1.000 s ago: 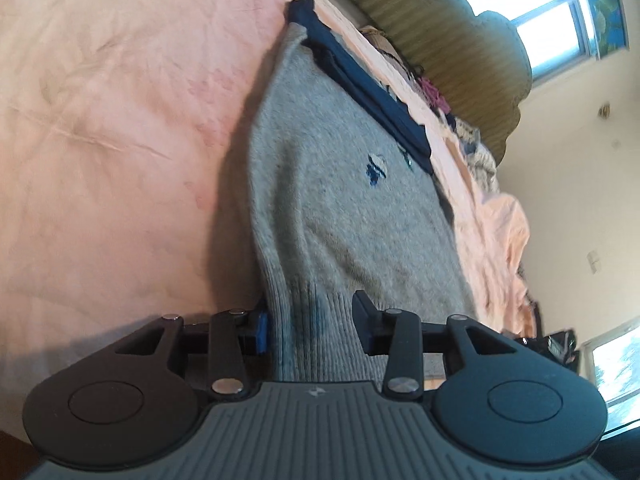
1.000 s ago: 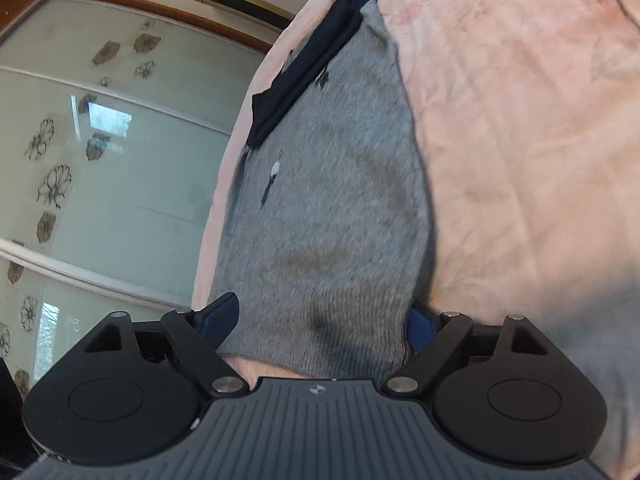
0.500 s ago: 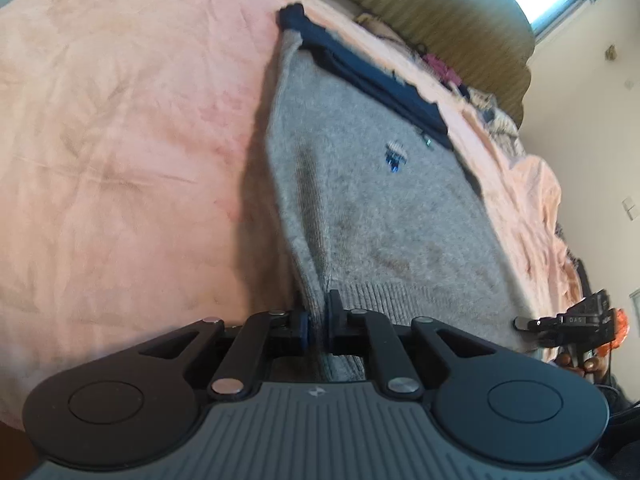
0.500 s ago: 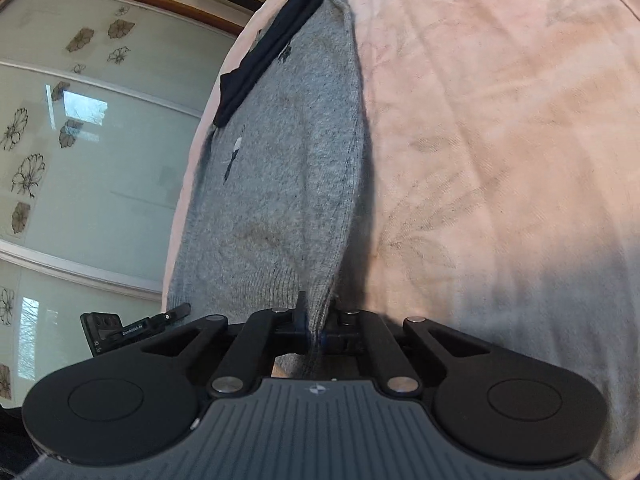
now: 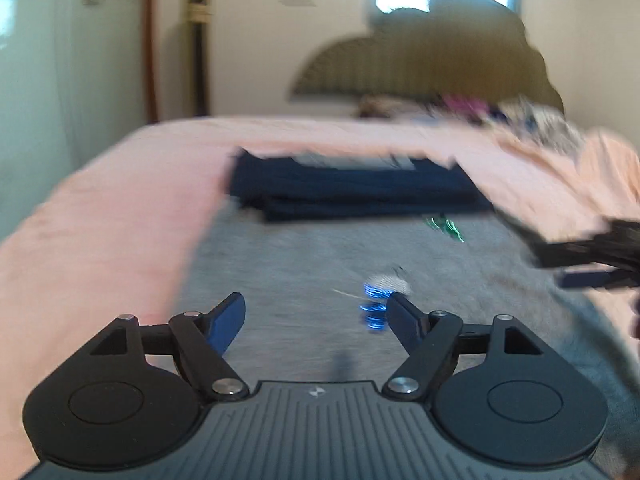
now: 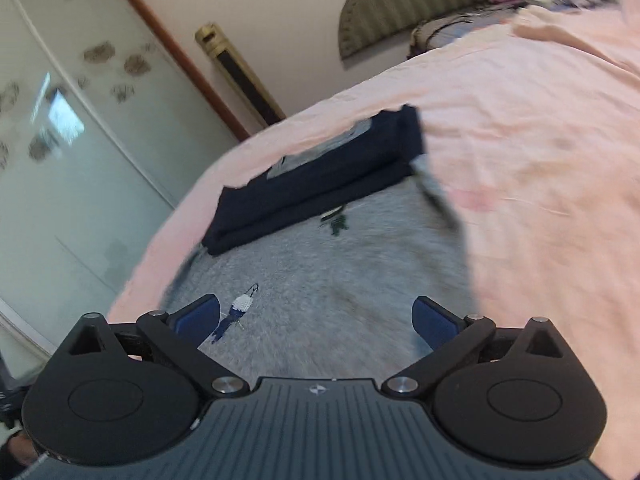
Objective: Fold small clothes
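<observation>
Left gripper (image 5: 316, 316) wide open, empty, over grey sweater (image 5: 304, 264). Right gripper (image 6: 316, 316) wide open, empty, same sweater ahead. Folded navy garment (image 6: 316, 184) at far end, touching sweater.

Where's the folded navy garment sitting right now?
The folded navy garment lies on the pink bedsheet at the far end of the grey sweater, ahead of both open grippers. In the right wrist view it sits upper left of centre.
</observation>
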`<state>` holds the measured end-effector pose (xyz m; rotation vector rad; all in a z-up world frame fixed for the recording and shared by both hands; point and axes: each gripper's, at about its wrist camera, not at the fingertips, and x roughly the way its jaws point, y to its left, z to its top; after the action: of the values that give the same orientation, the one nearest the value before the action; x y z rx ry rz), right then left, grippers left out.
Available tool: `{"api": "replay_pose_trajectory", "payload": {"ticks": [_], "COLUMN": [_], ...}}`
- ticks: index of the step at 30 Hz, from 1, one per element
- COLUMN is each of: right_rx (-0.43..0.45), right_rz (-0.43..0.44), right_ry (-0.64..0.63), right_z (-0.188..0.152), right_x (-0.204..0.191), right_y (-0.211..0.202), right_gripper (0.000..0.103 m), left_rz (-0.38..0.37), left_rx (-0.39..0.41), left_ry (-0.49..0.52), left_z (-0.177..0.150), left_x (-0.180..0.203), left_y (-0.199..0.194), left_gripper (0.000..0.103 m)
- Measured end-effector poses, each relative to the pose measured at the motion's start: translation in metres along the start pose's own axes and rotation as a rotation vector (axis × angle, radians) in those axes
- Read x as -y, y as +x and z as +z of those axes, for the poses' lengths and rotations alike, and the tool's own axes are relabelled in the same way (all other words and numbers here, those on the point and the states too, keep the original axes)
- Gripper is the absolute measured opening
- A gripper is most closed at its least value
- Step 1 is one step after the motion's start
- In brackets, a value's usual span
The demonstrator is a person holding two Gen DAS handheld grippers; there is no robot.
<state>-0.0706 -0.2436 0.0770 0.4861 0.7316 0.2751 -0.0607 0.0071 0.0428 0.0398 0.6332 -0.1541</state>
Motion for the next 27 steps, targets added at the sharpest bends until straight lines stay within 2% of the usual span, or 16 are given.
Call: {"api": "replay_pose_trajectory", "payload": {"ticks": [2, 3, 4, 5, 7, 13, 20, 27], "right_rx": [-0.038, -0.028, 0.014, -0.003, -0.006, -0.019, 0.000, 0.002], "right_rz": [-0.092, -0.148, -0.206, -0.286, -0.347, -0.364, -0.374, -0.376], "right_ry": [-0.024, -0.076, -0.179, -0.260, -0.357, -0.353, -0.349, -0.351], "right_z": [-0.002, -0.006, -0.013, -0.019, -0.029, -0.031, -0.047, -0.047], "right_x": [-0.002, -0.006, -0.013, -0.019, -0.028, -0.022, -0.021, -0.020], "right_y": [0.036, 0.047, 0.052, 0.060, 0.067, 0.057, 0.035, 0.036], "right_gripper": [0.101, 0.101, 0.103, 0.103, 0.103, 0.103, 0.103, 0.103], "left_rz": [0.049, 0.059, 0.063, 0.051, 0.042, 0.031, 0.040, 0.059], "left_rx": [-0.075, -0.104, -0.122, -0.097, -0.097, -0.103, -0.115, -0.051], "left_ry": [0.033, 0.033, 0.025, 0.011, 0.000, 0.013, 0.021, 0.027], "left_z": [-0.003, -0.007, -0.012, -0.015, -0.017, -0.018, -0.035, -0.067], "left_x": [0.011, 0.011, 0.008, 0.005, 0.001, 0.001, -0.012, -0.012], "left_y": [0.026, 0.036, 0.041, 0.040, 0.040, 0.038, 0.013, -0.022], "left_gripper": [0.078, 0.078, 0.079, 0.081, 0.084, 0.087, 0.092, 0.092]}}
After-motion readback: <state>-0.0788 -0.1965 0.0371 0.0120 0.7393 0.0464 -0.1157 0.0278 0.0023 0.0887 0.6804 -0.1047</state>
